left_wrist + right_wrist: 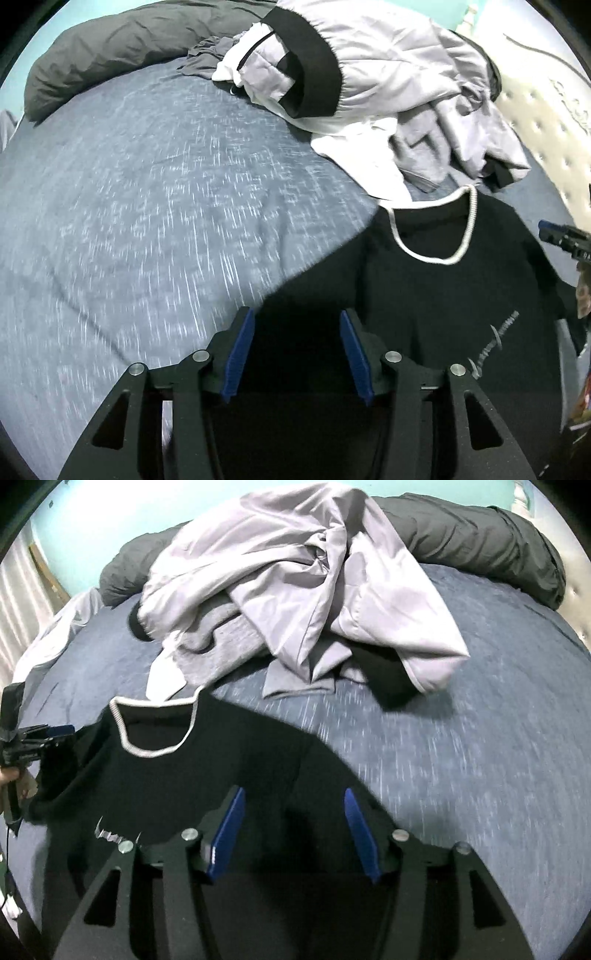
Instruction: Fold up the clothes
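A black T-shirt (pixel 443 295) with a white-trimmed collar (pixel 469 221) lies face up on the blue bed sheet (pixel 147 203), a small pale logo on its chest. My left gripper (pixel 296 314) hangs open over the shirt's sleeve edge, blue pads apart and pressing on nothing. In the right wrist view the same shirt (pixel 184 775) spreads below my right gripper (pixel 294 792), which is open over the opposite sleeve side. Each gripper shows at the edge of the other's view: the right gripper (pixel 554 230) and the left gripper (pixel 55 731).
Behind the collar sits a heap of unfolded clothes: a silvery grey jacket (pixel 388 55) with black cuffs, plus grey and white pieces (pixel 295 590). A dark grey duvet roll (pixel 110 48) lies along the far edge. A tufted headboard (pixel 546 122) is at the right.
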Demonstrator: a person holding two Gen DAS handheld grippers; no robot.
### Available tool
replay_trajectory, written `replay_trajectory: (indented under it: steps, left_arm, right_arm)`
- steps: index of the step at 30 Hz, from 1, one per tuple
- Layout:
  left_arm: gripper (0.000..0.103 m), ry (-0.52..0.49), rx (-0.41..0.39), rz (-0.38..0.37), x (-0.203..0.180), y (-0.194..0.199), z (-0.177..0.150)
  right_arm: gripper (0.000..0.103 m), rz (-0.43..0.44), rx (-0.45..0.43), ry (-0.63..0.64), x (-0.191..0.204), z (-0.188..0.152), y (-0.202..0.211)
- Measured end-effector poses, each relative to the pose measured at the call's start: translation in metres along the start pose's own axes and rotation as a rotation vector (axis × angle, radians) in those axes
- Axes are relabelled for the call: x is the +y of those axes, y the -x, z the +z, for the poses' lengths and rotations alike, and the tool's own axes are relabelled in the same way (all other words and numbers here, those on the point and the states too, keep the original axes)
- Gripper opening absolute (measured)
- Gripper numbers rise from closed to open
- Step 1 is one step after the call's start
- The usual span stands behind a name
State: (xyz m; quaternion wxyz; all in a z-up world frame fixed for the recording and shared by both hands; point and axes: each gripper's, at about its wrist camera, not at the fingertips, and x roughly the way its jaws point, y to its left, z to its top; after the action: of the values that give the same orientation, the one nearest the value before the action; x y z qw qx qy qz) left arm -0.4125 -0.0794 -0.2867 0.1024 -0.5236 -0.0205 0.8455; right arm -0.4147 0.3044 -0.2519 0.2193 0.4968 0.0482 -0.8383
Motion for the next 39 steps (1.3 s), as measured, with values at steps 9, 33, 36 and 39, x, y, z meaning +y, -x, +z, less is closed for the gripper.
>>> replay_trajectory:
  steps: [9, 33, 36, 39]
  left_arm:
    - [0.039, -0.075, 0.033, -0.015, -0.001, -0.029, 0.002]
    - [0.012, 0.121, -0.096, -0.028, 0.032, -0.004, 0.035]
    - [0.016, 0.1, -0.085, -0.002, 0.028, -0.013, 0.034]
    - [0.043, 0.102, -0.134, 0.029, 0.025, -0.006, 0.032]
  right_arm:
    - [0.057, -0.046, 0.035, 0.046, -0.002, 0.026, -0.042]
    - [0.008, -0.18, -0.1, 0.098, -0.012, 0.027, -0.032]
    - [0.008, -0.182, -0.062, 0.089, -0.011, 0.024, -0.049]
    - [0.009, -0.168, -0.055, 0.08, -0.011, 0.022, -0.057]
